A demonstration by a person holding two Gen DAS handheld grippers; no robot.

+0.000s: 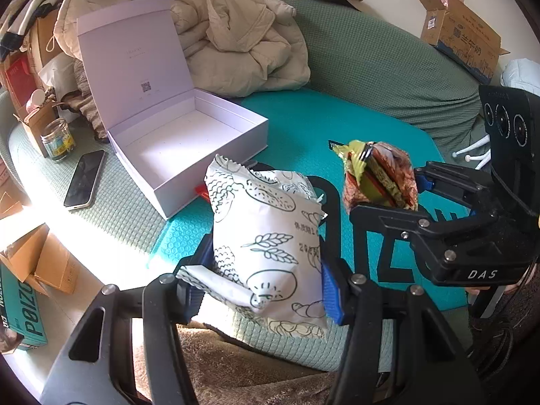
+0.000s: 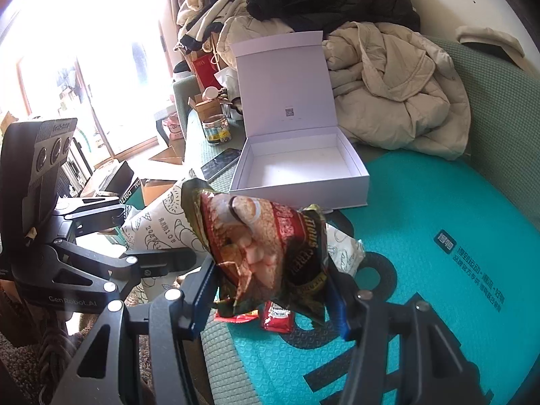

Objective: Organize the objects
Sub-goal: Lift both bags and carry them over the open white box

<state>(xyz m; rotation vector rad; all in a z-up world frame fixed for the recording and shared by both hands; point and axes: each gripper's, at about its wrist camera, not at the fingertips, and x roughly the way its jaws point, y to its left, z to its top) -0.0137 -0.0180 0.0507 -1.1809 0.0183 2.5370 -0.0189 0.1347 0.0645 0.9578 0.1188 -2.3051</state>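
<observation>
Snack packets are being held aloft: the left claw (image 1: 266,283) is gripping a white printed packet (image 1: 266,246) at lower centre, the right claw (image 2: 270,290) is clamping a dark cereal packet (image 2: 266,246); the open white box (image 1: 189,155) is sitting upper left on the teal mat (image 1: 297,125)

Matt white cardboard box (image 1: 189,155); glossy crinkled foil snack bag (image 2: 270,253); matt printed bread packet (image 1: 266,236); embossed foam mat (image 2: 438,202).
</observation>
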